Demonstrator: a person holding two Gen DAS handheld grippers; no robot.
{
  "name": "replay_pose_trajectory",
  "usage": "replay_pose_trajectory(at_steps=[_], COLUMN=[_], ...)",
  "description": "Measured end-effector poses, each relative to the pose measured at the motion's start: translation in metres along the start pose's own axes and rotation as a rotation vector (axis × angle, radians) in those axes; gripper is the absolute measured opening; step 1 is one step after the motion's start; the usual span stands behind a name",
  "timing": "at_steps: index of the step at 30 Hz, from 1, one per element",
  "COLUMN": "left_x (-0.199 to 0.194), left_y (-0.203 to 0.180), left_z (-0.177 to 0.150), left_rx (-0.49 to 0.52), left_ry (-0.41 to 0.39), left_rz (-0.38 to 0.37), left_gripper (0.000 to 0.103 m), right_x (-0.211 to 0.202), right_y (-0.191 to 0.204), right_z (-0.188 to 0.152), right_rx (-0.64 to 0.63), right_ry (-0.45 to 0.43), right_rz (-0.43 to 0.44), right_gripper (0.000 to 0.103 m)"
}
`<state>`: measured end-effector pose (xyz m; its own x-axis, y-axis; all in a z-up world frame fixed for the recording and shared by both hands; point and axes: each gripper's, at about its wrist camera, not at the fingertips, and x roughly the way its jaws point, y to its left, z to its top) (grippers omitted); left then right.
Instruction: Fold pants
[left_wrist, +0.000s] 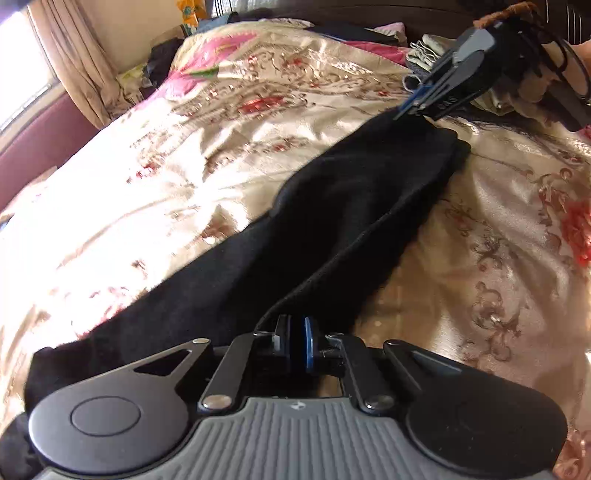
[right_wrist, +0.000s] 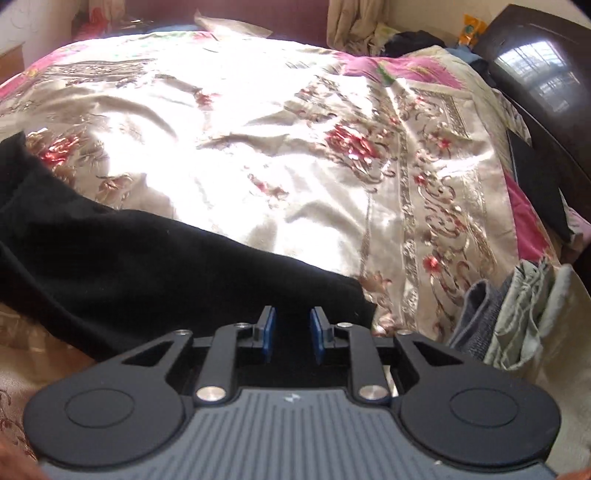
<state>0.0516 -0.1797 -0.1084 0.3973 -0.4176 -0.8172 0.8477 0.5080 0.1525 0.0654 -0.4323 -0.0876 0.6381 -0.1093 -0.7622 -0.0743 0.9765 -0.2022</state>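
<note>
Black pants (left_wrist: 332, 221) lie stretched across a shiny floral bedspread (left_wrist: 184, 147). My left gripper (left_wrist: 295, 341) is shut on the near end of the pants. My right gripper (left_wrist: 412, 107) shows at the far end of the pants in the left wrist view, its tips at the edge of the cloth. In the right wrist view the pants (right_wrist: 147, 266) run off to the left, and the right gripper (right_wrist: 291, 330) has its blue pads a little apart with black cloth between and under them.
Folded grey and pale green clothes (right_wrist: 517, 314) lie to the right of the right gripper. A dark headboard (right_wrist: 546, 92) stands at the right. Curtains (left_wrist: 74, 62) and a window are at the far left. More clothes lie piled by the wall (left_wrist: 159, 62).
</note>
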Motion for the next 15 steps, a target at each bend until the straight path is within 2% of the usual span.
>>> replay_pose_trajectory(at_steps=[2,3,5,8,9,11,13,15], left_x=[0.006,0.006,-0.005,-0.029,-0.041,-0.054,-0.058,-0.052], left_y=[-0.012,-0.017,-0.022,-0.011,-0.005,0.01,0.031,0.058], left_z=[-0.013,-0.018,-0.024,-0.02,-0.018,-0.016,-0.016,-0.023], left_rx=[0.022,0.043,0.057,-0.021,-0.039,-0.056,-0.063,-0.071], left_ry=[0.092,0.114,0.135,0.126,0.104,0.056,0.007,-0.029], left_rz=[-0.065,-0.075,-0.065,-0.053,-0.032,0.017,0.101,0.198], left_gripper=[0.028,0.028,0.028,0.028,0.029,0.033,0.042,0.044], right_x=[0.021,0.033,0.042,0.033,0.026,0.007,-0.009,-0.012], right_y=[0.005,0.005,0.003,-0.003,-0.003,0.005,0.026,0.051], right_z=[-0.005,-0.012,-0.021,-0.012,-0.007,0.006,0.027,0.049], right_rx=[-0.003,-0.022,-0.069,-0.044,-0.028,-0.031,-0.066,-0.067], right_ry=[0.079,0.122,0.141,0.157,0.153,0.088,0.012,-0.049], right_rz=[0.023,0.001,-0.034,-0.076,-0.08,-0.041,0.053,0.17], right_gripper=[0.019,0.018,0.018,0.019,0.02,0.021,0.022,0.024])
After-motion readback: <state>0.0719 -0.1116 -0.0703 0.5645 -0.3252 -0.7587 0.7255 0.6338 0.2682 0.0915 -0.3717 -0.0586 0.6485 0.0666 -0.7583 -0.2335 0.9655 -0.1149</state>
